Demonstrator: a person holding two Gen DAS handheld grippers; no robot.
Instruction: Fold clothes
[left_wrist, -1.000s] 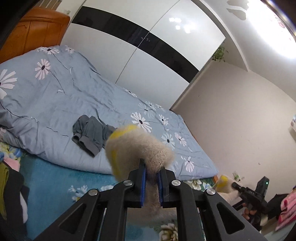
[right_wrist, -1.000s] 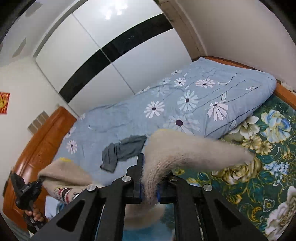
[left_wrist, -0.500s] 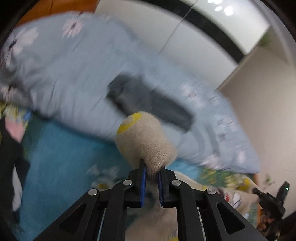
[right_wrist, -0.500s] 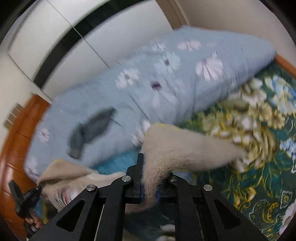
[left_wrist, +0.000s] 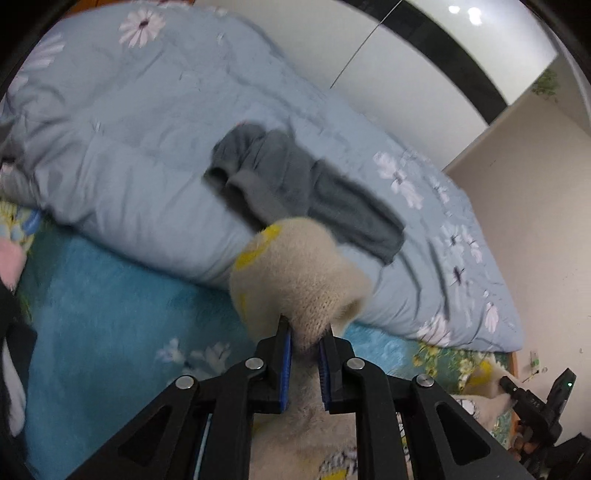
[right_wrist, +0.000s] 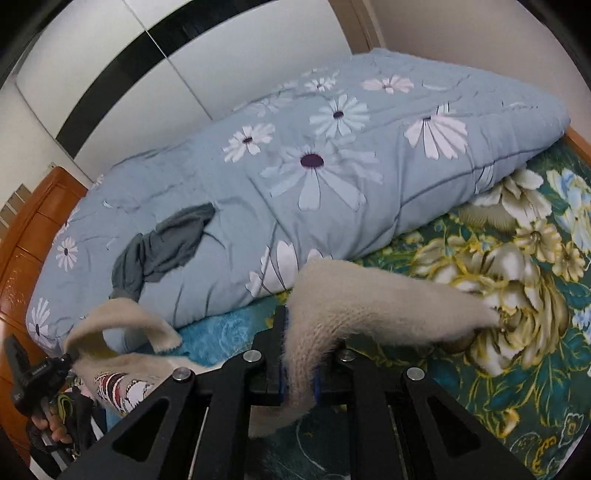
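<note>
- Two grippers, left gripper (left_wrist: 303, 365) and right gripper (right_wrist: 298, 363), each clamp the cream sweater (right_wrist: 369, 306), held just above the bed (right_wrist: 517, 350).
- Spreading step, I judge; next, lay it flat without slack.

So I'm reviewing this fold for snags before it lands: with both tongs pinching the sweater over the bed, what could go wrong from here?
1. Each pair of tongs, left tongs and right tongs, pinches only a small bunch of the fuzzy cream knit sweater; it might slip free.
2. The loose sleeve trails right and may land crumpled.
3. The grey garment on the pale blue daisy-print duvet lies close by and could get caught.
</note>
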